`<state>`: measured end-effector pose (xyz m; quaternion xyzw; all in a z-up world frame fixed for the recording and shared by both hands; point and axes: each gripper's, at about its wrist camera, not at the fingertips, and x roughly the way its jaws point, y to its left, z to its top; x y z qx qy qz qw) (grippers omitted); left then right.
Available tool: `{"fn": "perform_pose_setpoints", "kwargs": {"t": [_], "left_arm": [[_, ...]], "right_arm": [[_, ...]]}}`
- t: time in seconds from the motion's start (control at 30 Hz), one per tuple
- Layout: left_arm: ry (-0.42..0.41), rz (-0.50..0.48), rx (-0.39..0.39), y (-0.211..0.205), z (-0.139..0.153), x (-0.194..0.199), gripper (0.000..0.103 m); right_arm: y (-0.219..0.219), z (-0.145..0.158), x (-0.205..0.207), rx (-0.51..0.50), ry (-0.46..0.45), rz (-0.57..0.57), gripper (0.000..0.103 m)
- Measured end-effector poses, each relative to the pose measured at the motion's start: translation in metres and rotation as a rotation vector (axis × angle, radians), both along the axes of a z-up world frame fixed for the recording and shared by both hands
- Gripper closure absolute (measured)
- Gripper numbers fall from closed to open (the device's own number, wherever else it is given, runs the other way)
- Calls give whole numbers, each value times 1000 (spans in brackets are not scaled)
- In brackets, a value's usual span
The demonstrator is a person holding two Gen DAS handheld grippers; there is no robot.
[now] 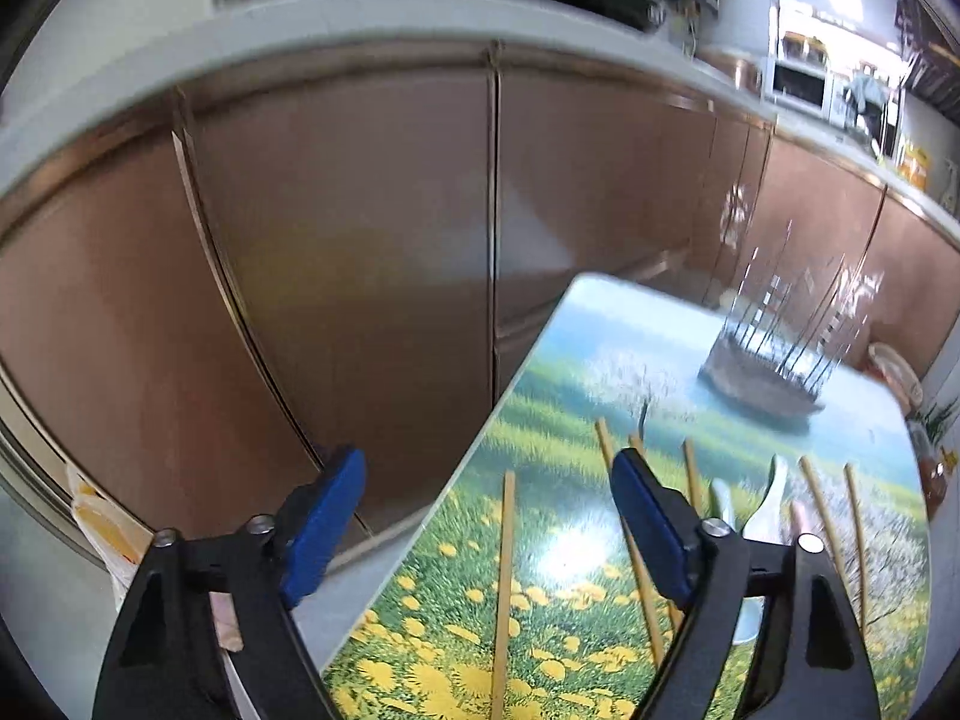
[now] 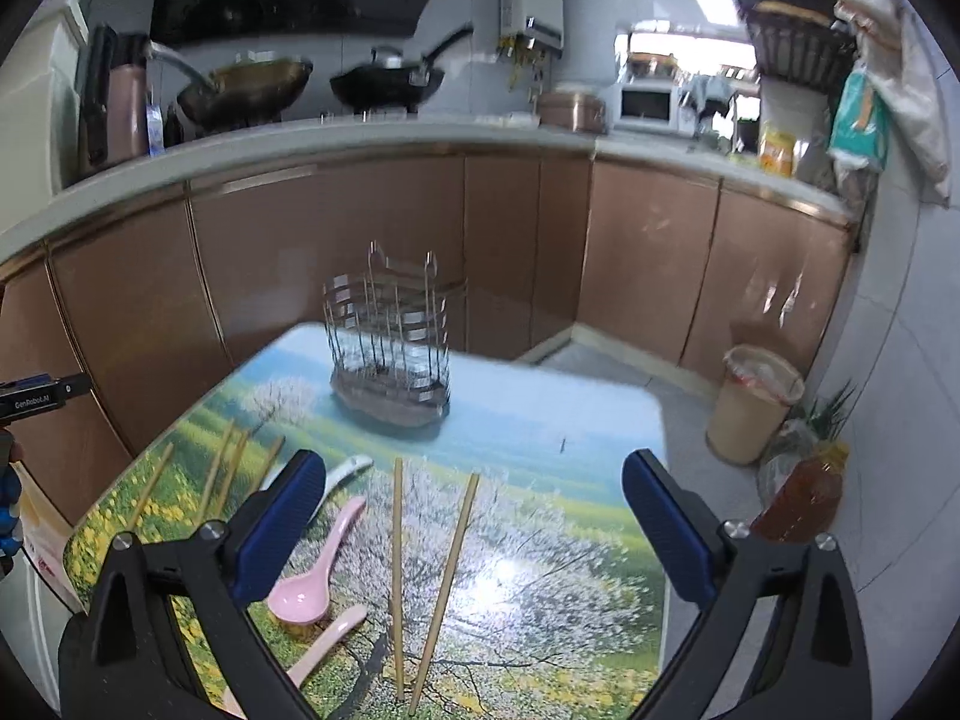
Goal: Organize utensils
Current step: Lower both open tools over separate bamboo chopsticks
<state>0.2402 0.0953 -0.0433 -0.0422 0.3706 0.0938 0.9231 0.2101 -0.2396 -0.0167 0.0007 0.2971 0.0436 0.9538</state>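
Both sets of jaws apart and empty: left gripper point(image 1: 489, 531) over the left edge of the surface point(image 2: 540, 420), right gripper point(image 2: 474, 531) above the near middle. Chopsticks point(image 2: 397, 570) and pink spoon point(image 2: 312, 576) loose along the near edge; wire utensil holder point(image 2: 390, 354) upright toward the far edge. Probably best: straddle one chopstick mid-length, close squarely, lift level, then drop tip-first into the holder without nudging its thin wires.
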Motion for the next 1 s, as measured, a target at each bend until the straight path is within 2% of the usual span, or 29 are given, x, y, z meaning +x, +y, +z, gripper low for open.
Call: {"fn": "perform_pose_setpoints", "kwargs": {"t": [0.07,0.2,0.33,0.5,0.67,1.0], "left_arm": [[54,-15,-18,1,-14,10,25],[188,-45,-56,8,-37,36,28],[321,-59,-108,21,-60,59,41],[461,-74,-158,28,-86,82,48],[548,-72,-147,27,-101,97,58],[611,-86,-106,27,-113,105,60]], "right_arm": [[0,-14,17,2,66,26,8],[0,-44,55,25,232,105,29],[-1,-67,87,55,367,163,36],[-1,-87,122,96,502,195,43],[2,-100,151,108,594,209,49],[11,-119,177,69,701,215,49]]}}
